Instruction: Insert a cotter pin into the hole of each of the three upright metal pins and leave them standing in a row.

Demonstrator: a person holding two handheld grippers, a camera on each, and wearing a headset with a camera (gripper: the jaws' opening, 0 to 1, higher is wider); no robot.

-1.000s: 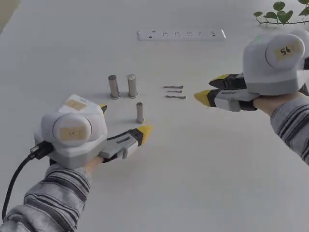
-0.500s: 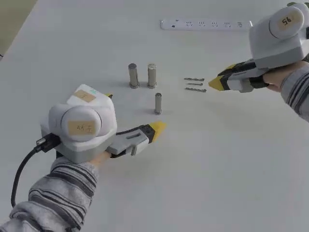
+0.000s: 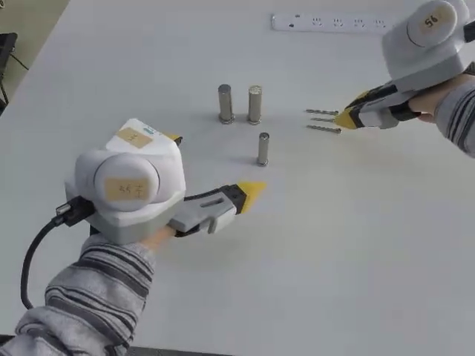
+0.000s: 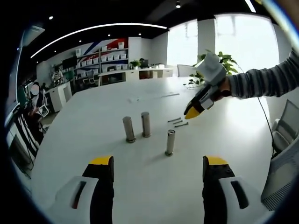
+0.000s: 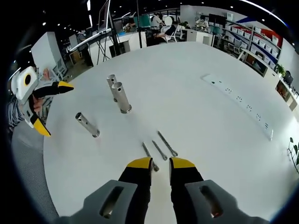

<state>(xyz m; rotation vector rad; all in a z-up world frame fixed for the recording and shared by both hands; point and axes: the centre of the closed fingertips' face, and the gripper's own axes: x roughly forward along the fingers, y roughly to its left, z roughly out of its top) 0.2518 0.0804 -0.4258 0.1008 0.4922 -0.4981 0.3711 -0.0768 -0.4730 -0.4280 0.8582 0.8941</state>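
First pickup, I judge; my right gripper (image 5: 160, 163), fingers barely apart and empty, hovers just short of the cotter pins (image 5: 159, 150); next I must straddle one; left gripper (image 4: 159, 161) gapes wide, empty.

- Three upright metal pins (image 3: 254, 104) stand on the white tabletop (image 3: 334, 245): two side by side, the third apart at their 5 o'clock.
- Three cotter pins (image 3: 323, 120) lie parallel at 3 o'clock of the pair.
- The right claw (image 3: 349, 111) has its yellow tips just beside the cotter pins' 3 o'clock ends.
- The left claw (image 3: 214, 165) sits at 7 o'clock of the lone pin, jaws spread wide.
- A power strip (image 3: 334, 22) lies at 12 o'clock.
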